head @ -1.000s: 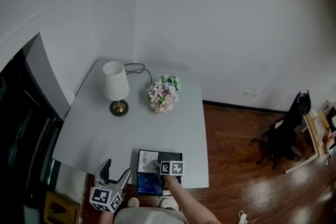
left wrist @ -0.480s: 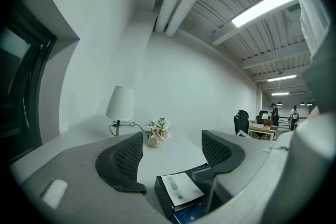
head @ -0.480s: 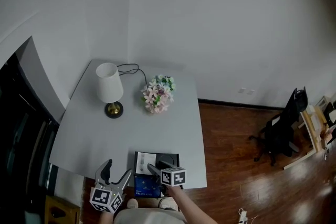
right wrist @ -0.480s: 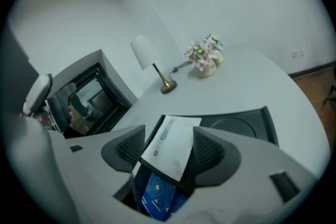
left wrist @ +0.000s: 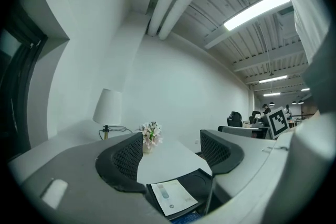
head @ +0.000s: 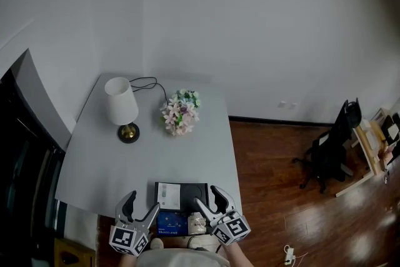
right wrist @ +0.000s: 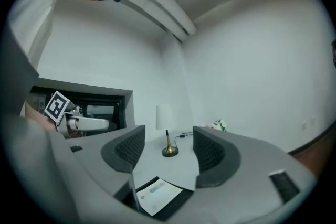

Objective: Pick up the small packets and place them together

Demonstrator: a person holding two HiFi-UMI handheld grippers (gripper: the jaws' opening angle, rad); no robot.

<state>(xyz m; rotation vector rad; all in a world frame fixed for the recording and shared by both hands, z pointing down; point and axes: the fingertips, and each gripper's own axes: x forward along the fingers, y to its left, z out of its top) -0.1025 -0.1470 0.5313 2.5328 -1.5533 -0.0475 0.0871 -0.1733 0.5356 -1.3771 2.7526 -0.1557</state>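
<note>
Both tongs empty; left gripper [head: 141, 203] has jaws apart with nothing between them, held level at the near table [head: 156, 153] edge; right gripper [head: 207, 196] jaws have just been opening, nothing between them either, also level, just right of the left one.

Packets: white packet [head: 167, 196] lies flat on the black tray [head: 200, 187]; blue packet [head: 171, 222] just beside the tray's near edge; small pale packet [head: 197, 222] next to the blue one, too small to identify for sure. All three sit close together, below and between the two grippers.

My read: gathering step is at or near its end, right gripper free after a drop; no stray packet visible elsewhere on the table, only lamp [head: 120, 109] and flowers [head: 180, 112].

Next: if one more pick is needed, tip a gripper down over the blue or pale packet, straddle its thin edge, close gently; otherwise hold clear.
</note>
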